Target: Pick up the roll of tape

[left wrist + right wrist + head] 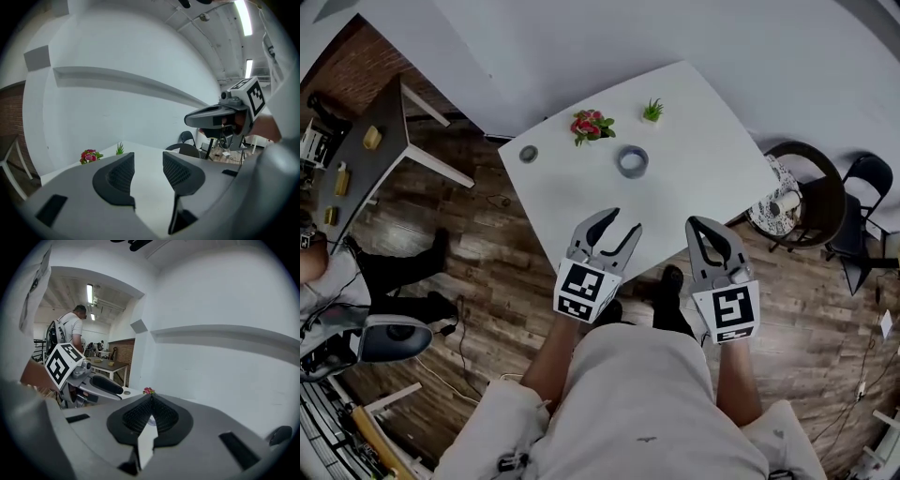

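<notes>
Nearest in, the left gripper [624, 223] hovers over the near edge of the tabletop [694, 178] with its jaws apart and nothing between them; its own view shows only bare white surface in the gap. Beside it, the right gripper [694, 223] has its jaws pressed together, also empty.

Further out, the tape [632, 161] lies flat on the tabletop, well ahead of both sets of jaws and roughly between their two lines. Nothing touches it yet.

Here's the danger: if the right goes in as it is, its jaws can only shove the roll, and on that smooth top the tape likely skates away. The left looks the better bet, but I can't tell whether its gap would span the whole roll. A pinch across one wall looks safer. A shallow bite may tip the roll or let it slip out.

Just beyond the tape sit the flowers [592, 125], with a plant [652, 111] to their right, so an overshoot could knock either over. Far off, left of the left jaws, a small ring [529, 154] could be mistaken for the target.
</notes>
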Demonstrator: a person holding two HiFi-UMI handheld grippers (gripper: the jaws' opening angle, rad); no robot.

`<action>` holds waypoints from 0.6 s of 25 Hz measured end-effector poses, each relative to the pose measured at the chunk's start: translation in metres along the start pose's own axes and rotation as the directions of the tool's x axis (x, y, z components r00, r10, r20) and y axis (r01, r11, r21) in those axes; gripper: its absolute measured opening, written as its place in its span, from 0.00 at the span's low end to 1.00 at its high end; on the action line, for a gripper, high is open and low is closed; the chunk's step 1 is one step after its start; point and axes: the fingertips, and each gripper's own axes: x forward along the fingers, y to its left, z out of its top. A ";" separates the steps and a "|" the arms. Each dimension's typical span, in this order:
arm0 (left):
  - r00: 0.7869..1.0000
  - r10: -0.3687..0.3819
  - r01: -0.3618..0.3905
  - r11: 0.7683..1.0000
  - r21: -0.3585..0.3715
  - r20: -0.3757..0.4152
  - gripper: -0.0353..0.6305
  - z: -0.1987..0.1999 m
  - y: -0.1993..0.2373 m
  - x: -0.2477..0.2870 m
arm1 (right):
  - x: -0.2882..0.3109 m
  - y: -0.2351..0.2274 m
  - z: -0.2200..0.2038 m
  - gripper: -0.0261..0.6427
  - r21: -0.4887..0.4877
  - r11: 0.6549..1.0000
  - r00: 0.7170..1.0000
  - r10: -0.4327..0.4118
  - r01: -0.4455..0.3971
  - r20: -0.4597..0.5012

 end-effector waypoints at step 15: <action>0.981 0.186 -0.188 0.982 -0.028 -0.045 0.33 0.012 0.004 0.049 | 0.037 -0.063 -0.011 0.05 -0.023 0.982 0.982 0.187 -0.186 0.018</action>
